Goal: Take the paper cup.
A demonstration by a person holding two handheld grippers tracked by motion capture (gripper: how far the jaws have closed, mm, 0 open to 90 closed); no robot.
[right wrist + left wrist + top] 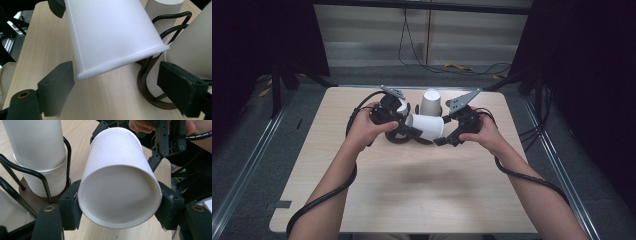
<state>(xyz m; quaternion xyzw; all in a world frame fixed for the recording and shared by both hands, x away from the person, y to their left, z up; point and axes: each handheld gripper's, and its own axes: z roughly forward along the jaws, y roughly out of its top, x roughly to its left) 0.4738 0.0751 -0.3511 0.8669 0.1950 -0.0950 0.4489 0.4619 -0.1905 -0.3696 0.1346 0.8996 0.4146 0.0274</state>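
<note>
- Counter (422, 200) lies bare near the person, its far middle crowded.
- Left claw (120, 207) clamps the paper cup (426, 127), lying sideways, rim toward the right.
- Right claw (117, 85) gapes wide around the rim, not pressing.
- Cup stack (431, 102) stands behind in its rack (150, 82).

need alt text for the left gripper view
A white paper cup lies sideways, clamped near its rim by the left gripper. A stack of cups stands upside down in a black wire holder on the wooden table.
</note>
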